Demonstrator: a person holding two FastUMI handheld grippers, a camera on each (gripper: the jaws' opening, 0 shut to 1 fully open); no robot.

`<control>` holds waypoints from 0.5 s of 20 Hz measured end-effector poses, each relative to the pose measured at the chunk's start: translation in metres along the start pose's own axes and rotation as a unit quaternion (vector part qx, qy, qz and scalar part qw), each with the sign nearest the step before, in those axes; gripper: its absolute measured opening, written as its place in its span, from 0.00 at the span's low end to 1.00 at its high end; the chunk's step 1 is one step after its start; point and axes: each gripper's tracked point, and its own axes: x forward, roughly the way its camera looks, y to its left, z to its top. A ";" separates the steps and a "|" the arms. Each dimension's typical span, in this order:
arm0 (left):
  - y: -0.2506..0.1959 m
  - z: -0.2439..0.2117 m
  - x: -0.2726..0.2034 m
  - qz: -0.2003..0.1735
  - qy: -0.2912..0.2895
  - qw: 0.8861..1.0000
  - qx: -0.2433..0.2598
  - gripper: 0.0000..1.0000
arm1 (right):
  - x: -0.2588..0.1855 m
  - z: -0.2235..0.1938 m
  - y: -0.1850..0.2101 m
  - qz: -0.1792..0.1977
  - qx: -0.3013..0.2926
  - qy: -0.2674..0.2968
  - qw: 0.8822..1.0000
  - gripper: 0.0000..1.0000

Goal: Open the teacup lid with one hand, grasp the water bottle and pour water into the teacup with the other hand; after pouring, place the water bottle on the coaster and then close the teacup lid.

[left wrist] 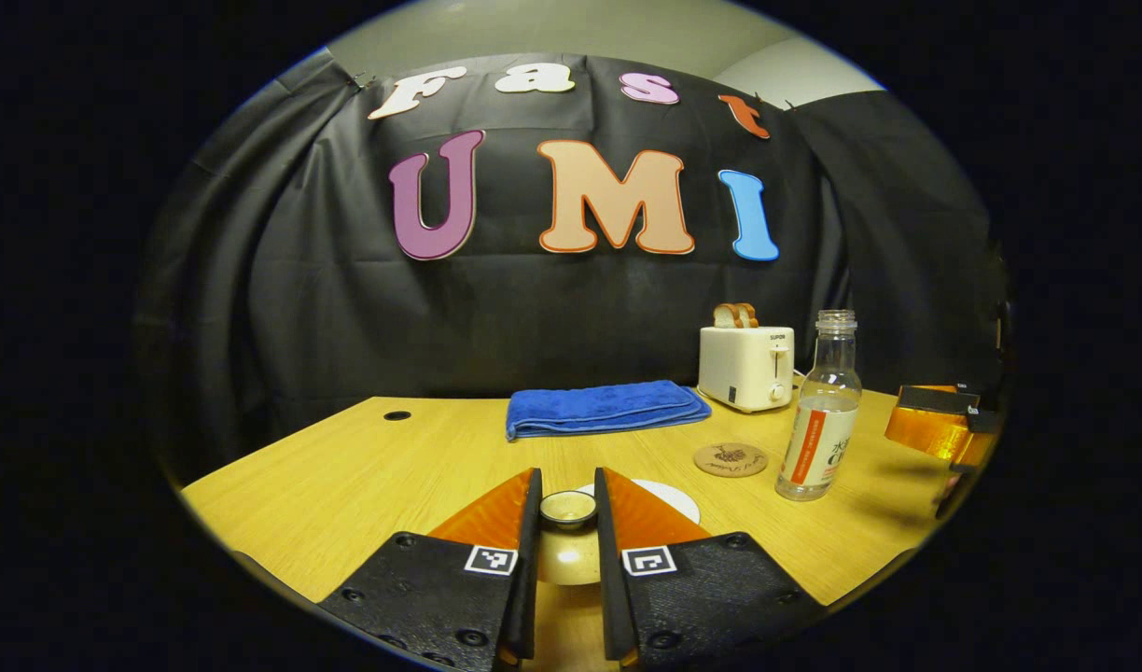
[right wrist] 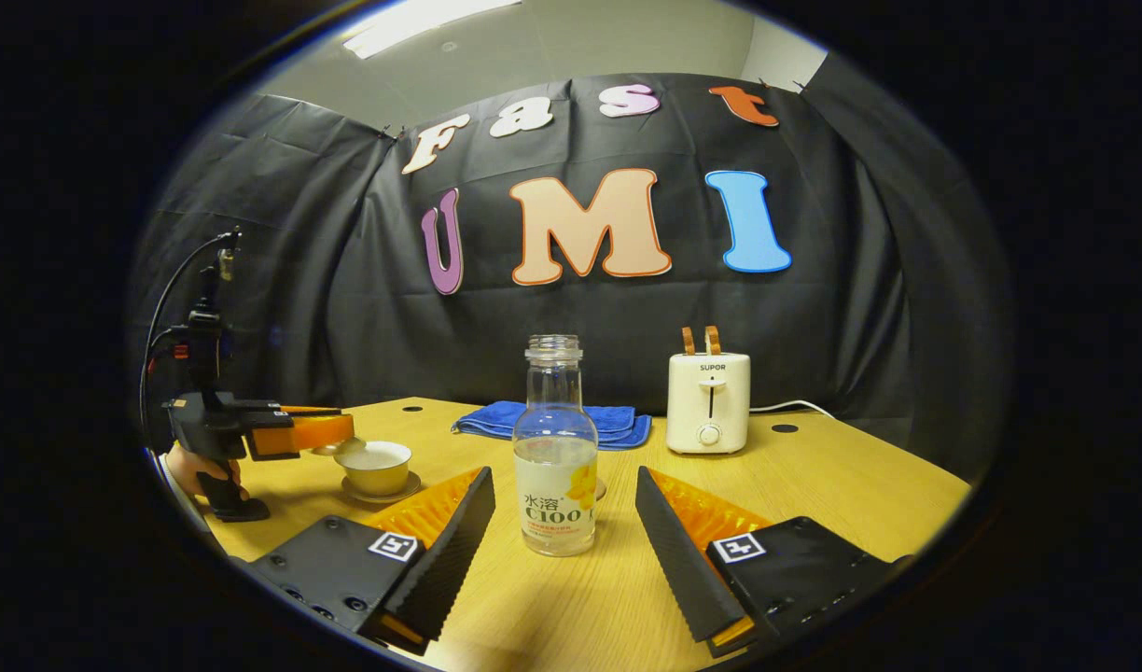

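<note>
While the cream-coloured ceramic lid [left wrist: 568,509] sits pinched by its small round knob between the narrowly parted fingers of the left gripper [left wrist: 567,504], the first step looks underway. In the right gripper view that same lid [right wrist: 331,449] hangs just above and to one side of the pale porcelain teacup [right wrist: 374,467], which stands uncovered on its saucer [right wrist: 381,492] near the table's edge. So the cup is open, I'd say.

Pouring has not begun. The clear plastic water bottle [right wrist: 555,448], capless and part full, stands upright on the light wooden table [right wrist: 814,485]. The right gripper [right wrist: 564,509] has its fingers spread wide to either side of the bottle, touching nothing.

Just beyond the bottle lies the round brown coaster [left wrist: 731,459], bare. Grasping, pouring, setting the bottle there and re-covering the cup all remain. Further back are a folded blue towel [left wrist: 604,408] and a white toaster [left wrist: 746,368] with bread in its slots.
</note>
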 end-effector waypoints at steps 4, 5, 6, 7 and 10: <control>0.016 0.003 -0.010 0.016 -0.012 1.000 -0.006 0.26 | 0.011 -0.001 0.008 0.013 0.001 0.001 1.000 0.98; 0.018 0.004 -0.011 0.018 -0.015 1.000 -0.006 0.26 | 0.014 -0.001 0.009 0.014 0.001 0.002 1.000 0.98; 0.022 0.004 -0.014 0.022 -0.016 1.000 -0.006 0.26 | 0.019 -0.001 0.009 0.012 0.001 0.002 1.000 1.00; 0.026 0.003 -0.015 0.024 -0.017 1.000 -0.006 0.26 | 0.023 -0.002 0.009 0.011 0.001 0.002 1.000 0.98; 0.033 0.004 -0.019 0.034 -0.019 0.999 -0.006 0.26 | 0.039 -0.003 0.011 0.006 0.001 0.004 1.000 0.98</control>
